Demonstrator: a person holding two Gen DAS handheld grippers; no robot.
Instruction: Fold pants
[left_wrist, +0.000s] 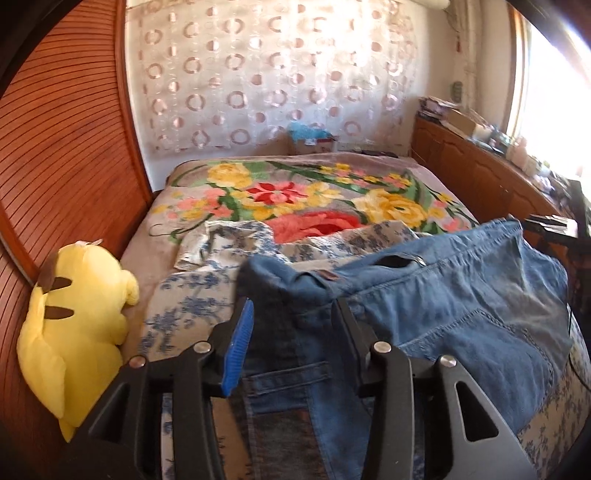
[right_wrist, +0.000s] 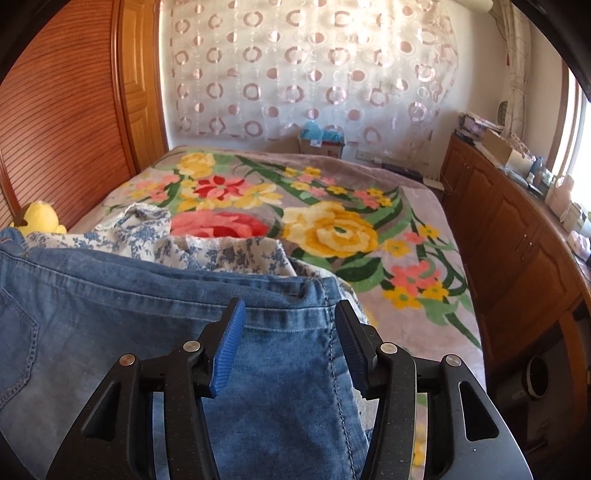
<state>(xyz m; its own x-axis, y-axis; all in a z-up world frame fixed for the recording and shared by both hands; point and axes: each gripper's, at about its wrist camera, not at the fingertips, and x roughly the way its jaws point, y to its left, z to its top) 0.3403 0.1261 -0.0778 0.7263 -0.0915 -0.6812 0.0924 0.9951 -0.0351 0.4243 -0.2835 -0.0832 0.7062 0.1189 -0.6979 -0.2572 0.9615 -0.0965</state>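
Observation:
Blue denim pants (left_wrist: 461, 295) lie spread across the near end of the bed, seen from both wrists. In the left wrist view my left gripper (left_wrist: 295, 317) stands open over a raised corner of the denim by the waistband. The cloth sits loosely between the blue pad and the black finger without being pinched. In the right wrist view my right gripper (right_wrist: 288, 314) is also open, its jaws wide apart over a stitched edge of the pants (right_wrist: 110, 314). The denim runs under and between the fingers and hangs slack.
Under the pants lies a white cloth with blue flowers (left_wrist: 221, 251) on a floral blanket (right_wrist: 332, 229). A yellow plush toy (left_wrist: 74, 325) leans on the slatted wooden panel (left_wrist: 55, 147) at left. A wooden cabinet (right_wrist: 517, 240) lines the right side.

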